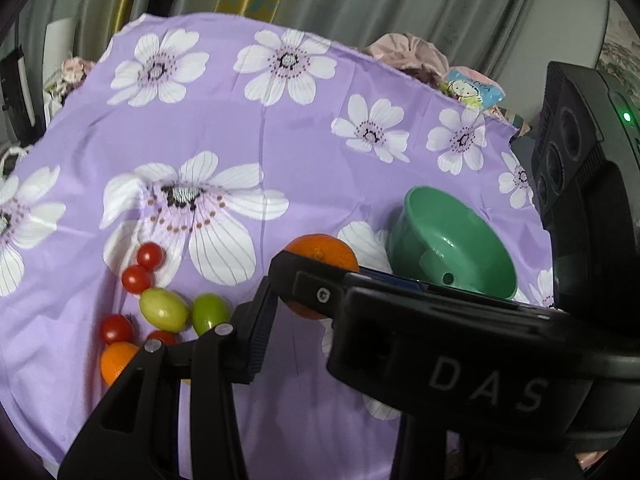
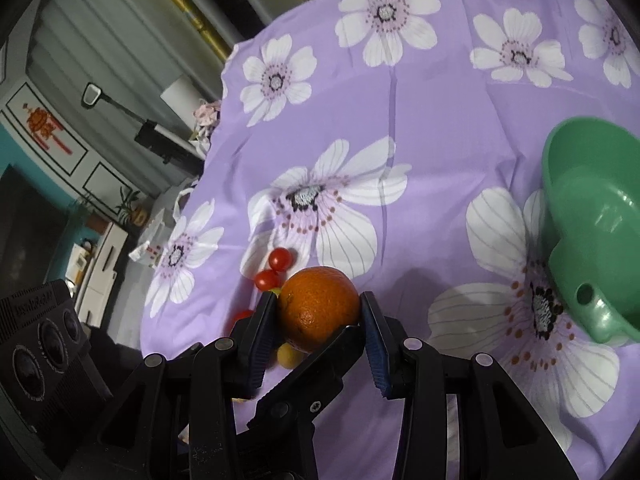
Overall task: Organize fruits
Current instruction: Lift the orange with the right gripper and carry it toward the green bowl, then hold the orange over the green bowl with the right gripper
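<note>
Jaws of my right gripper [image 2: 318, 316] clamp an orange [image 2: 318, 307] above the tabletop's floral cloth [image 2: 420, 128]; whether my left gripper [image 1: 256, 320] grips anything I cannot tell. To do this well, I'd carry the fruit level to the green bowl [image 2: 592, 216] and release low. "DAS" reads on the housing.

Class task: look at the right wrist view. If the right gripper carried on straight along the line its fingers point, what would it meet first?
The right gripper is already shut on the orange. Beyond that, the line probably runs down onto the purple flowered cloth, left of the green bowl. Depth is uncertain.
</note>
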A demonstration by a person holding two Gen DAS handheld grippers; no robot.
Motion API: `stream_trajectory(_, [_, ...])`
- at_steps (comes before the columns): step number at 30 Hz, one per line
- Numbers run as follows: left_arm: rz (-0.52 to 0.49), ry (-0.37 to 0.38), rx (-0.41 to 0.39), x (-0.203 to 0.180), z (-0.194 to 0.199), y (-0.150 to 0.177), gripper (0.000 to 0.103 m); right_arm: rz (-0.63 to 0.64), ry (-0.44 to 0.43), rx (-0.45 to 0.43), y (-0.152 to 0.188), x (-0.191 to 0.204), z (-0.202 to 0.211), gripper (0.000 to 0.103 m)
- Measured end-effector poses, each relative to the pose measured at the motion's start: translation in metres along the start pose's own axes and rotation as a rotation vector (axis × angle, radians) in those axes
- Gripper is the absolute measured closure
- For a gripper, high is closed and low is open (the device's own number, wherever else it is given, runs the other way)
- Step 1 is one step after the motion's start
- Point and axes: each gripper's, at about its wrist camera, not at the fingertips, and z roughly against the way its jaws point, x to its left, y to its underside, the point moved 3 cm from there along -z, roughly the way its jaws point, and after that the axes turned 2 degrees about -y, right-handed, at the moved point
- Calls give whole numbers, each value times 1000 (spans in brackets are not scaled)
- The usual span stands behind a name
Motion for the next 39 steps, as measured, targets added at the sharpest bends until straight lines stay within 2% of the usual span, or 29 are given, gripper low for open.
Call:
stream_trajectory(15, [-100,-13,-81,-48,16,-14,62,-7,-55,-127,-9,-15,47,59])
stream_trajectory(26, [-142,10,-105,-71,14,-17,62,-32,-56,-183,-11,-31,70,59])
stream_trajectory(39, [-194,55,-94,-103,2,-20,62,-91,-34,-228,-14,-57,91,59])
